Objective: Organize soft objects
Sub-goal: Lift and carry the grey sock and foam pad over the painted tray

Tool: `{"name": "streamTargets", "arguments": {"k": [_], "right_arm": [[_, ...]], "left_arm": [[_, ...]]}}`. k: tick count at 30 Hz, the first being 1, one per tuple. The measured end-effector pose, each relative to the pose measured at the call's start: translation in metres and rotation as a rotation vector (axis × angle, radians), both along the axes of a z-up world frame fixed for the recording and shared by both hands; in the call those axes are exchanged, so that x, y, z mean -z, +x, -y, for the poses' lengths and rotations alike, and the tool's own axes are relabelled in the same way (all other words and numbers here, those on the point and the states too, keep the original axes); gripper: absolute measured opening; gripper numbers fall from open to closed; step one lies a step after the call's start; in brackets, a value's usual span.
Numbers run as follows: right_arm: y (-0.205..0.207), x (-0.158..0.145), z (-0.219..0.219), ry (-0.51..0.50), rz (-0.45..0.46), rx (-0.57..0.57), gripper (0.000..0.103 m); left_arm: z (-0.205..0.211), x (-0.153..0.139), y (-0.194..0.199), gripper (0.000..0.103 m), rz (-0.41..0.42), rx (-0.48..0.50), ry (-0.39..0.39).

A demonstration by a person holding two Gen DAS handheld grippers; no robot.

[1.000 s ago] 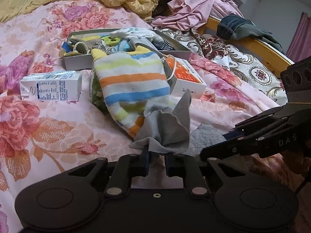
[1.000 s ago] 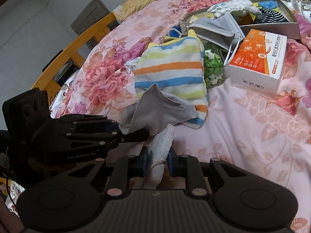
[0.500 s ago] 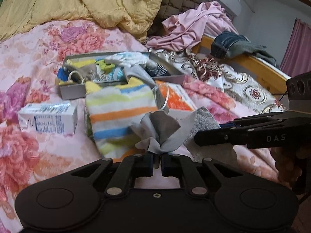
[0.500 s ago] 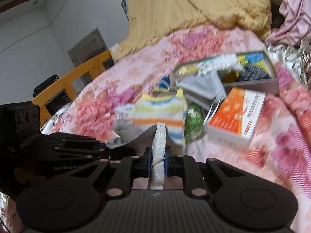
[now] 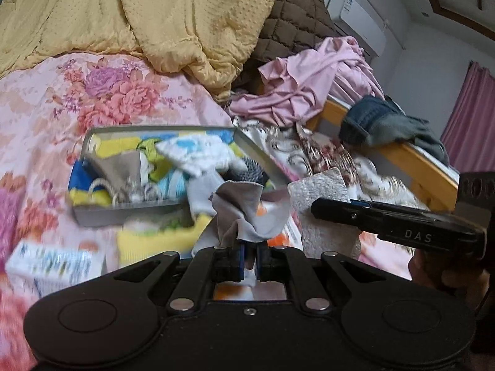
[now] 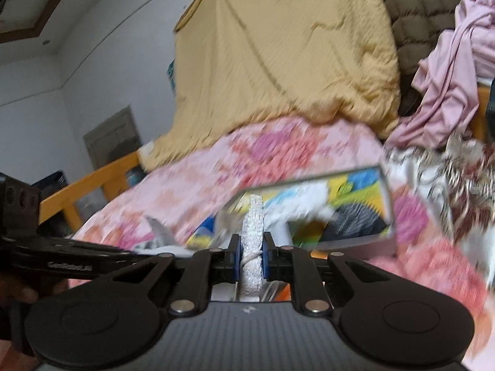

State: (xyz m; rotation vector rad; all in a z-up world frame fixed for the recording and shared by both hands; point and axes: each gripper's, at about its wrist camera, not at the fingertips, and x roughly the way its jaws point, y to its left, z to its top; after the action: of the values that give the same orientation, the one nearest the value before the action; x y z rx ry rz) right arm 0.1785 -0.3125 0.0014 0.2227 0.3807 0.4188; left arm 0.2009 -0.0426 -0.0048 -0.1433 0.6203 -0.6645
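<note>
My left gripper (image 5: pixel 249 249) is shut on a crumpled grey cloth (image 5: pixel 244 207), held in the air above the floral bed. Just to its right, my right gripper (image 5: pixel 318 208) grips a white fluffy cloth (image 5: pixel 320 185) that stands upright. In the right wrist view my right gripper (image 6: pixel 251 247) is shut on that same white fluffy cloth (image 6: pixel 253 216), which sticks up between the blue pads. Beyond both cloths a shallow grey box (image 5: pixel 123 213) lies on the bed with several colourful soft items inside; the same grey box (image 6: pixel 355 247) shows blurred in the right wrist view.
A yellow quilt (image 5: pixel 154 15), a brown quilted cover (image 5: pixel 294 21) and pink clothes (image 5: pixel 309 86) pile up at the head of the bed. Jeans (image 5: pixel 377 123) hang over the wooden bed rail (image 5: pixel 433 167). A white carton (image 5: pixel 52 262) lies lower left, and a yellow striped towel (image 5: pixel 154 241) below the box.
Both grippers have risen off the bed with their cloths and tilted up. The grey cloth has lifted off the striped towel, and the box now sits closer ahead.
</note>
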Motion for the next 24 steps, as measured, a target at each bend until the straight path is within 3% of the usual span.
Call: {"name": "streamTargets", "arguments": {"k": [7,15,24], "right_arm": [[0.063,-0.008,0.027,0.057,0.051,0.109,0.014],[0.103,0.007,0.051,0.066,0.029,0.197,0.014],[0.121,0.020,0.082,0.156,-0.015,0.214,0.014]], "left_arm": [[0.018,-0.021,0.053,0.006,0.026,-0.044,-0.017],[0.065,-0.027,0.119,0.006,0.037,-0.088,-0.032],[0.118,0.002,0.161,0.006,-0.014,-0.110,-0.052]]}}
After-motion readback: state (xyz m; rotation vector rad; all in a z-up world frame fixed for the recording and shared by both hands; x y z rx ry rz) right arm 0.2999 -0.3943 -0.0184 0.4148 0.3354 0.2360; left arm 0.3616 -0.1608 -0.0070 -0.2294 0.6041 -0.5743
